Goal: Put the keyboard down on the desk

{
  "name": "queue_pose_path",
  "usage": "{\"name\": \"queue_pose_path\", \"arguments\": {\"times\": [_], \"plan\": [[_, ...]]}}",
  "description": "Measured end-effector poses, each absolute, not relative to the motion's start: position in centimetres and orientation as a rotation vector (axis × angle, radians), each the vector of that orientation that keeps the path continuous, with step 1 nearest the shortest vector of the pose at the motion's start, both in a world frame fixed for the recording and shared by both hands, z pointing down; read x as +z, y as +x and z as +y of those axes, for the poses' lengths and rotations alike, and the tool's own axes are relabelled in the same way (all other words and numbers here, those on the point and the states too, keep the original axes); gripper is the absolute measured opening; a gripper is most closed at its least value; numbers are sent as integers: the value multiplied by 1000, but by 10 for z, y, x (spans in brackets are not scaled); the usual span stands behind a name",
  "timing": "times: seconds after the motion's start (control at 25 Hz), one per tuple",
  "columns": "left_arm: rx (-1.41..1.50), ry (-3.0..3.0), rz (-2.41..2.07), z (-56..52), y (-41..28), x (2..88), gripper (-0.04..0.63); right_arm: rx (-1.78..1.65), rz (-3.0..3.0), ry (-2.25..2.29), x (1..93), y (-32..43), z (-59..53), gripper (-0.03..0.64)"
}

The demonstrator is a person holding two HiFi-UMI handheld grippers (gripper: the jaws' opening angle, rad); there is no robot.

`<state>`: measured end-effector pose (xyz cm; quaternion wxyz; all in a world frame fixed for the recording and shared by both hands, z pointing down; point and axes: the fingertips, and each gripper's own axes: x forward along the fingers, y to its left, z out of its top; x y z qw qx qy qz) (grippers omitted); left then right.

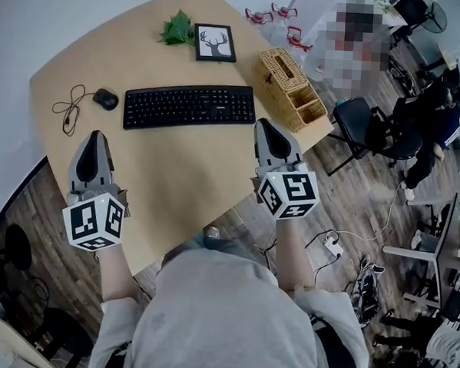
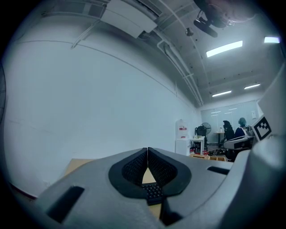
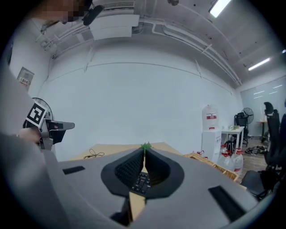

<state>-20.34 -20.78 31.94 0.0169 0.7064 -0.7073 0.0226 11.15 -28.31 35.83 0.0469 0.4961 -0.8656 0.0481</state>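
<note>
Head view: the left gripper and right gripper are held level, forearms stretched forward, jaws clenched together with nothing gripped. Just beyond their tips, the keyboard is laid flat on the desk, a mouse beside it.

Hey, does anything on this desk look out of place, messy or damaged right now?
Nothing looks spilled or broken. The keyboard lies flat on the desk. Only the mouse cable looks untidy, bunched in a loose tangle at the desk's left side, and the wicker basket sits close to the right edge.
</note>
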Motion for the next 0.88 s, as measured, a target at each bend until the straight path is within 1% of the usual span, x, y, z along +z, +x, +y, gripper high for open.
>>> {"name": "queue_pose_path", "arguments": {"times": [0.28,0.88], "plan": [[22,2188,-2243,-179,-197,298,11,80,-2689,1502,331,115,-257,15],[62,2214,-2365,-131,-174,264,11,-58,-2760,1508,290,130,-216,15]]}}
